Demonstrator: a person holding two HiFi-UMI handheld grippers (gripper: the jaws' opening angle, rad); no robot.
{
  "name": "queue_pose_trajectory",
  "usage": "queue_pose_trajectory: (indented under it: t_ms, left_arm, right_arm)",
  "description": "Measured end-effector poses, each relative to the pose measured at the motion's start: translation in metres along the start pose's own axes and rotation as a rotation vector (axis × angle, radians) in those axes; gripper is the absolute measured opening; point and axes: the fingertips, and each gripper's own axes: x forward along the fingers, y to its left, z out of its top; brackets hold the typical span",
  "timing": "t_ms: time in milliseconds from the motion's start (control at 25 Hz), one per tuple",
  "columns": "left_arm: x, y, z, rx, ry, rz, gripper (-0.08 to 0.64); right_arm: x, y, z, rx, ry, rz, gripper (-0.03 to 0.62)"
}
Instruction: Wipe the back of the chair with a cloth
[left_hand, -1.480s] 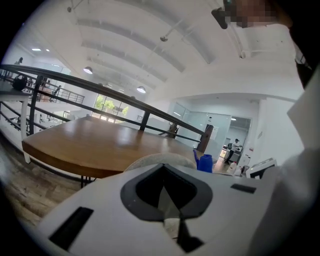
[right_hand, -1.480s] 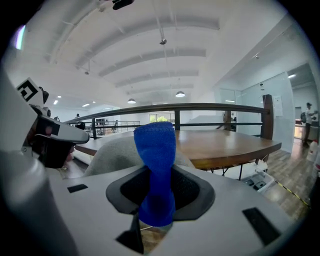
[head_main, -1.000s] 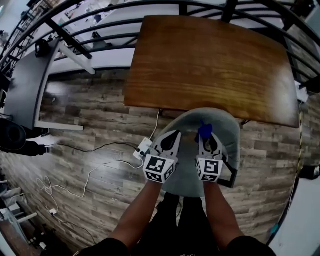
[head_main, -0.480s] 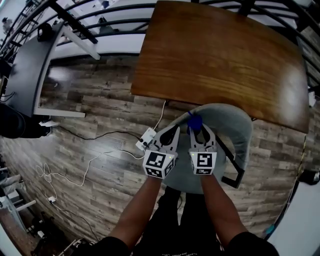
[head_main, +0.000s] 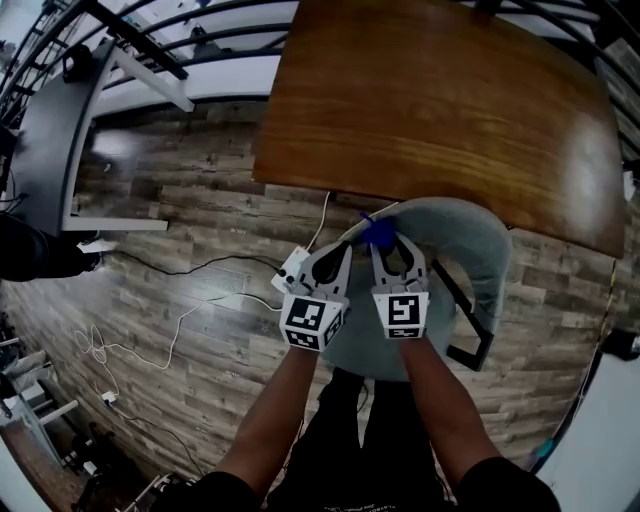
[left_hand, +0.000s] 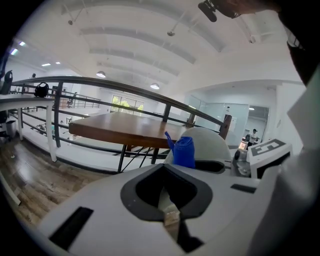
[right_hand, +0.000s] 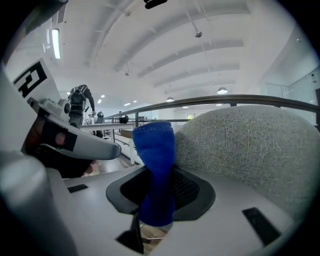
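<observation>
The right gripper (head_main: 388, 248) clamped the cloth (head_main: 377, 232) at the top edge of the chair back (head_main: 455, 212), the left gripper (head_main: 340, 258) was closed and empty, and most wiping apparently remained.

A wooden counter (head_main: 440, 110) stands on a plank floor (head_main: 180, 220), its far edge along a black railing (head_main: 200, 45). A white power strip (head_main: 290, 272) lies on the floor near the counter's edge, with a black cable (head_main: 190, 268) and a white cable (head_main: 175, 350) trailing left. A grey desk (head_main: 50, 130) stands at far left.
</observation>
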Motion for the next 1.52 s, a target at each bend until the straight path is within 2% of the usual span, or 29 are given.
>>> queue_pose_trajectory:
  t_ms: [160, 320, 640, 960, 1200, 1520]
  left_arm:
    - [0.007, -0.009, -0.001, 0.001, 0.003, -0.022, -0.002]
    - [0.011, -0.015, -0.005, 0.000, 0.009, -0.039, -0.002]
    - [0.019, -0.034, -0.020, -0.007, 0.043, -0.078, -0.002]
    - [0.030, -0.060, -0.017, 0.006, 0.047, -0.130, -0.002]
    - [0.039, -0.082, -0.021, 0.024, 0.058, -0.176, -0.002]
    - [0.047, -0.121, -0.025, 0.044, 0.074, -0.246, -0.002]
  right_arm:
    - [-0.002, -0.014, -0.004, -0.002, -0.018, -0.004, 0.117]
    - [-0.009, -0.037, -0.009, 0.002, -0.020, -0.054, 0.117]
    - [-0.023, -0.075, -0.023, 0.064, -0.008, -0.137, 0.117]
    - [-0.046, -0.111, -0.032, 0.151, -0.001, -0.258, 0.117]
    - [-0.072, -0.143, -0.048, 0.247, -0.014, -0.347, 0.117]
    - [-0.108, -0.170, -0.062, 0.277, 0.001, -0.438, 0.115]
